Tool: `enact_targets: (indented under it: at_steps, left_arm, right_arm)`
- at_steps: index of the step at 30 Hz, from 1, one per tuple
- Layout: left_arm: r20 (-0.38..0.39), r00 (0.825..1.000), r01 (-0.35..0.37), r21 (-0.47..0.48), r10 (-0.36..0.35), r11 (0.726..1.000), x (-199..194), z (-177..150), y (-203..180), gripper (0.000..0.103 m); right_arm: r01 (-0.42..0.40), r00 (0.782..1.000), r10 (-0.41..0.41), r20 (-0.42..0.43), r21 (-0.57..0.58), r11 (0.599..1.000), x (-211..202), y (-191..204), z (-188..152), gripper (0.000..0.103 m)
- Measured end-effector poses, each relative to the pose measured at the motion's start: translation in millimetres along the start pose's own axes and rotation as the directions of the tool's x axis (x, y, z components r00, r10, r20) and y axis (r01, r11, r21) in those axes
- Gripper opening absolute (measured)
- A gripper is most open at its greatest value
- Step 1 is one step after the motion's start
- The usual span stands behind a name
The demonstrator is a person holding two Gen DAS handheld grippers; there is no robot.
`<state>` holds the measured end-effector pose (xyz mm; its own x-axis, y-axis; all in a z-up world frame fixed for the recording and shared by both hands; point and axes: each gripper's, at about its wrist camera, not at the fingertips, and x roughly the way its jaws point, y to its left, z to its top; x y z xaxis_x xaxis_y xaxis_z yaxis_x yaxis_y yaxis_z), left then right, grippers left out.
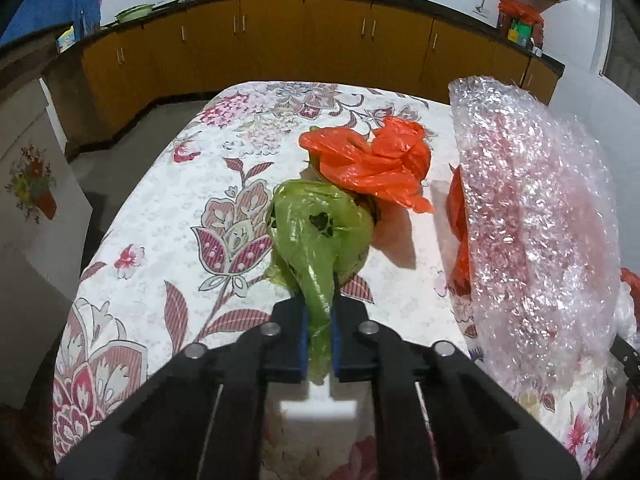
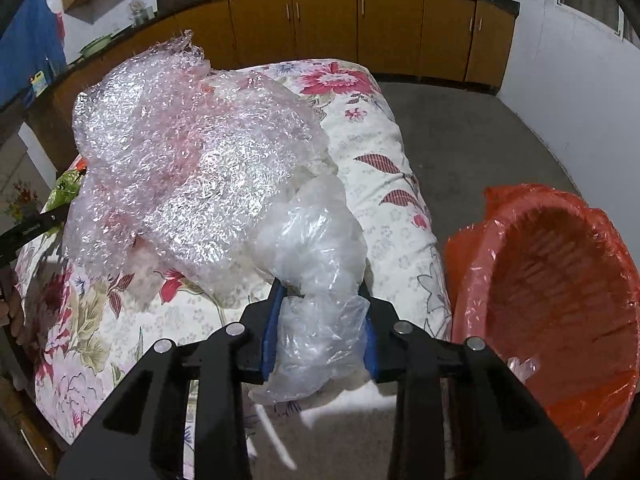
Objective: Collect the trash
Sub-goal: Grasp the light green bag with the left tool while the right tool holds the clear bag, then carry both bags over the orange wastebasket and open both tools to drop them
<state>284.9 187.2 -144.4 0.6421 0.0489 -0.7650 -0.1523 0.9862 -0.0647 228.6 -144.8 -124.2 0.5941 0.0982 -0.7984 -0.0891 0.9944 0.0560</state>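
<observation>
Pick-up step: green bag (image 1: 320, 232) on the floral table (image 1: 160, 208) is clamped by left gripper (image 1: 320, 320), clear plastic wad (image 2: 316, 320) apparently pinched by right gripper (image 2: 320, 316); transfer to lined basket (image 2: 560, 280) is required next.

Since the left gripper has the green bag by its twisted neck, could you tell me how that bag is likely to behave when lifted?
The green bag looks thin and crinkled, so it will probably hang limp and swing from the left gripper. Its bulging body suggests some contents, so perhaps not weightless. The glossy film could slip between the pads.
</observation>
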Motion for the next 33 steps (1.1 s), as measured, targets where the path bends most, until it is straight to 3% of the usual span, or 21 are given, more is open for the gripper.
enact_targets:
  at_steps: [13,26,29,33]
  left_arm:
    - [0.108,0.994,0.032,0.013,-0.033,0.999,-70,-31,1,0.005]
    - [0.205,0.974,0.095,0.014,-0.095,0.995,-137,-49,-5,0.005]
    - [0.223,0.968,0.115,0.022,-0.118,0.993,-150,-49,-11,0.005]
    - [0.238,0.96,0.143,0.033,-0.147,0.989,-162,-50,-17,0.005]
  right_arm:
    - [-0.034,0.999,0.032,0.026,0.045,0.998,-34,-11,-15,0.033]
    - [-0.085,0.994,0.081,0.068,0.064,0.994,-55,-10,-17,0.032]
    - [-0.067,0.995,0.063,0.073,0.053,0.996,-61,-12,-17,0.032]
    - [0.015,0.999,-0.015,0.031,0.017,1.0,-58,-13,-26,0.032]
